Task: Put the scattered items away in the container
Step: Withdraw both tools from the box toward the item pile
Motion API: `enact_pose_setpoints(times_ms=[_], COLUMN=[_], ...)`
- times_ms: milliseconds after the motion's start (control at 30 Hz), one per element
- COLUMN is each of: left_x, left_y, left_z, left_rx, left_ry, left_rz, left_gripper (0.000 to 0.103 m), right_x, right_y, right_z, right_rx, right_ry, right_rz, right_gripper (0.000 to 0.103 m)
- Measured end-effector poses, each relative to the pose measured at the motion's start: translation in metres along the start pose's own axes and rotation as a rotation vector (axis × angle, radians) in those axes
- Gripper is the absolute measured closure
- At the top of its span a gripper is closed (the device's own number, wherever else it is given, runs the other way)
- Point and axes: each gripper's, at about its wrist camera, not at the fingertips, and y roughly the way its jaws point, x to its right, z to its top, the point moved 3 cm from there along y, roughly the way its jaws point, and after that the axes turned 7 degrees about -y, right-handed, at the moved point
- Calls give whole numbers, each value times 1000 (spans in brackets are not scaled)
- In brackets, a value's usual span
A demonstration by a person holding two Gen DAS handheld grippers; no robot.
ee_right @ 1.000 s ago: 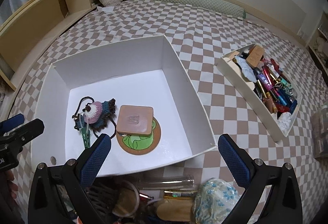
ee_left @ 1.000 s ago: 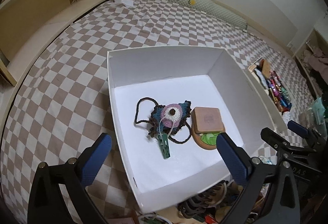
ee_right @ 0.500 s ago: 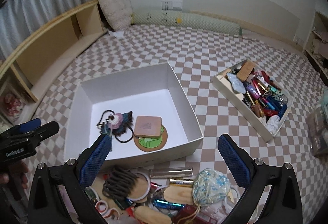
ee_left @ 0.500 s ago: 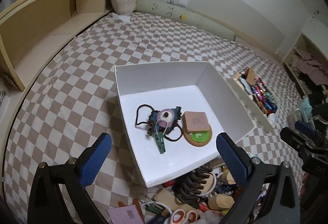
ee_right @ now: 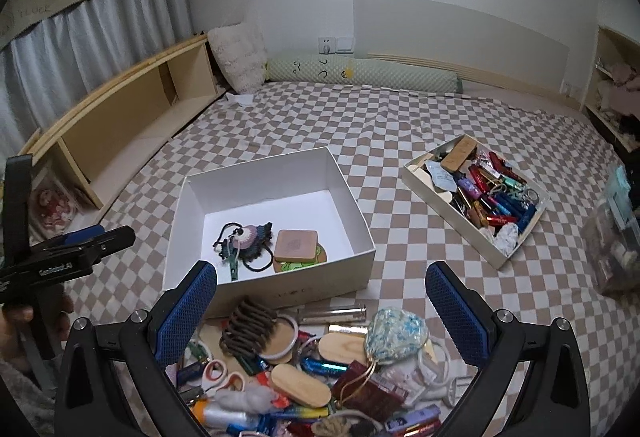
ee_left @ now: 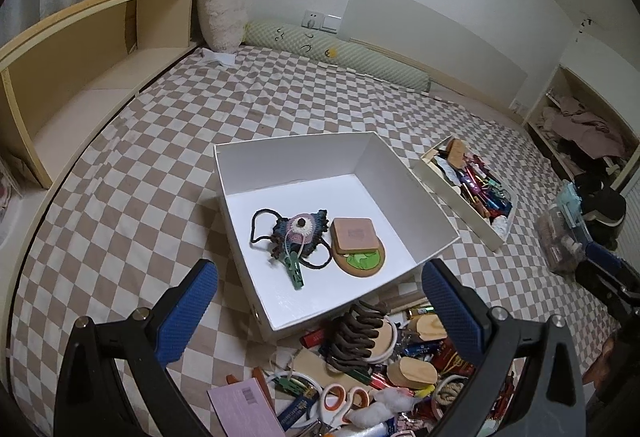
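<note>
White cardboard box (ee_right: 280, 277) sits on the checked bed (ee_right: 400, 125), holding a crocheted pouch (ee_left: 298, 233), a green peg (ee_left: 294, 269) and a pink pad on a round coaster (ee_left: 360, 257). Just in front lies the clutter (ee_right: 312, 369): a brown hair claw, scissors, perhaps batteries. Both the left gripper (ee_left: 320, 309) and right gripper (ee_right: 322, 311) hover above it, jaws wide, holding nothing.

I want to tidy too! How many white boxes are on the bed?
2: the big white box in the middle with few things, and the smaller white box to its right, packed full.
</note>
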Motion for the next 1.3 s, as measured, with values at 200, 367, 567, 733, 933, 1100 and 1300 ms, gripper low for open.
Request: enact_pose_setpoints(times_ms=[200,367,567,733,933,1100,1300], left_x=[9,9,8,12,20,31,47], left_y=[-12,-17,-20,-19,-19,-16,-2], left_z=[-9,-18,-30,-42,-50,-60,-85], left_rx=[9,10,10,14,-6,-44,-145], left_ry=[33,53,104,160,177,199,248], left_rz=[-31,-24,-21,-12,-55,-104,-133], left_gripper=[0,0,0,0,0,0,0], right_x=[-2,-1,4,12,24,34,36], right_y=[-15,-22,-23,-19,1,12,22], right_z=[-19,-40,-72,-101,-144,-168,-195], right_rx=[11,42,69,76,10,-26,-123], right_ry=[-16,-8,-6,15,70,122,127], right_rz=[9,-8,19,4,56,30,29], right_gripper=[0,0,0,0,0,0,0])
